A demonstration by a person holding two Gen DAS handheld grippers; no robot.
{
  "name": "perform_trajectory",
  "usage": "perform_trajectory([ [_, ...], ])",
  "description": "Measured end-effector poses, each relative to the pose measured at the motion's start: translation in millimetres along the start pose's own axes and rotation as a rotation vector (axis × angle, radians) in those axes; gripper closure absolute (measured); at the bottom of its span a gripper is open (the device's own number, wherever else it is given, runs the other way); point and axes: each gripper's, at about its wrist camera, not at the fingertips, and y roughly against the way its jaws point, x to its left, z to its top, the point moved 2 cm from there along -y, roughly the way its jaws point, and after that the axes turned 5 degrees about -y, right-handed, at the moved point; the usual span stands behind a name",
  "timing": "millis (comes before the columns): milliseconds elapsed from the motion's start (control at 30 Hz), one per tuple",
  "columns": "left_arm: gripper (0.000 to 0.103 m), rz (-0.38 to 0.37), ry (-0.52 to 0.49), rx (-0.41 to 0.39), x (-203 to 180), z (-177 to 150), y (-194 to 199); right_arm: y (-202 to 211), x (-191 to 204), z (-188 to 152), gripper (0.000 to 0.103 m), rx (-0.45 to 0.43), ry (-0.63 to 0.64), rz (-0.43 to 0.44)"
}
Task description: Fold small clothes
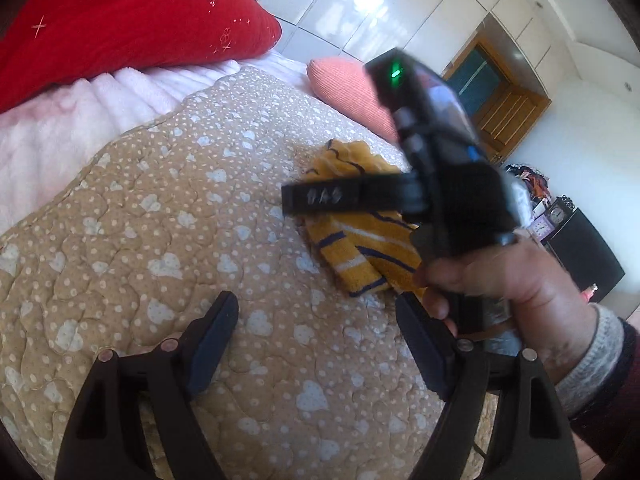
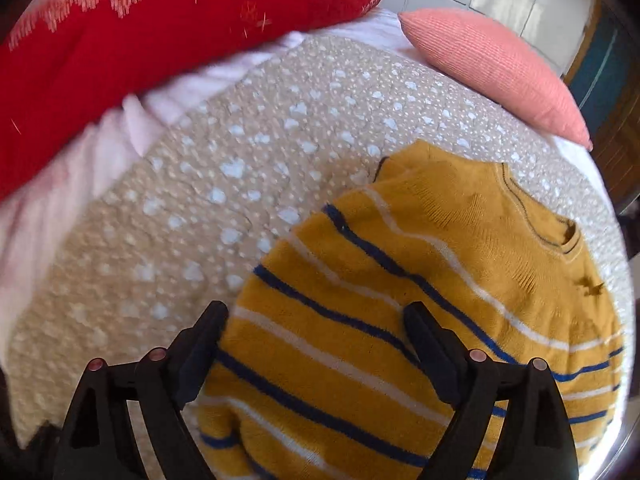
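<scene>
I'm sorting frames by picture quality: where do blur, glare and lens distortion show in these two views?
Left wrist view: the right tongs passing in front are motion-blurred, glare whitens the glossy wardrobe doors, and the quilt bulges from the fisheye. Right wrist view: the red pillow is smeared toward the edge, while the striped sweater stays fairly sharp.

A small mustard-yellow knitted sweater (image 2: 420,280) with navy and white stripes lies flat on the quilt, neckline pointing away toward the far right, its sleeve folded over the body.
</scene>
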Motion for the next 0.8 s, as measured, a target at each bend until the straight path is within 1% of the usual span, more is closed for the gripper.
perform_trajectory([
  [67, 0.023, 0.003, 0.003, 0.004, 0.4, 0.1, -1.3, -1.4, -1.9, -1.7, 0.016, -0.009, 0.006, -0.038],
  [100, 0.023, 0.008, 0.000, 0.006, -0.1, 0.4, -2.5, -1.9, -3.5, -2.8, 0.019, -0.009, 0.000, -0.043],
  [133, 0.023, 0.020, -0.006, 0.008, -1.2, 0.0, -3.6, -2.7, -4.5, -4.1, 0.020, -0.008, 0.002, -0.046],
  [233, 0.022, 0.046, -0.018, 0.013, -3.4, 1.3, -8.9, -5.6, -4.5, -5.7, 0.020, -0.007, 0.034, -0.059],
  [333, 0.021, 0.064, -0.028, 0.014, -5.6, 0.5, -10.4, -8.9, -6.0, -7.1, 0.019, -0.004, 0.038, -0.043],
  [400, 0.021, 0.068, -0.030, 0.016, -4.7, 2.1, -13.6, -9.1, -8.1, -7.1, 0.018, -0.006, 0.036, -0.031],
  [500, 0.021, 0.065, -0.026, 0.015, -2.7, 2.5, -13.1, -6.4, -6.1, -10.5, 0.019, -0.024, 0.040, -0.036],
  [567, 0.021, 0.063, -0.020, 0.017, -1.9, 2.7, -12.8, -4.0, -4.5, -12.8, 0.021, -0.042, 0.042, -0.040],
  [600, 0.021, 0.063, -0.017, 0.017, -2.2, 1.8, -11.7, -1.5, -3.0, -14.6, 0.026, -0.056, 0.049, -0.050],
  [633, 0.021, 0.064, -0.015, 0.017, -2.0, 1.8, -11.8, 2.2, -1.7, -17.2, 0.035, -0.067, 0.061, -0.063],
  [667, 0.021, 0.068, -0.013, 0.019, -2.1, 1.9, -12.0, 4.7, -1.5, -18.3, 0.040, -0.077, 0.069, -0.076],
  [700, 0.021, 0.074, -0.013, 0.021, -2.2, 2.1, -12.8, 6.2, -3.1, -18.2, 0.051, -0.083, 0.068, -0.084],
  [733, 0.021, 0.081, -0.014, 0.023, -2.8, 2.0, -13.1, 7.8, -7.5, -18.1, 0.064, -0.086, 0.059, -0.089],
  [800, 0.021, 0.097, -0.016, 0.025, -4.7, 2.4, -14.8, 12.9, -19.5, -17.2, 0.071, -0.084, 0.022, -0.042],
])
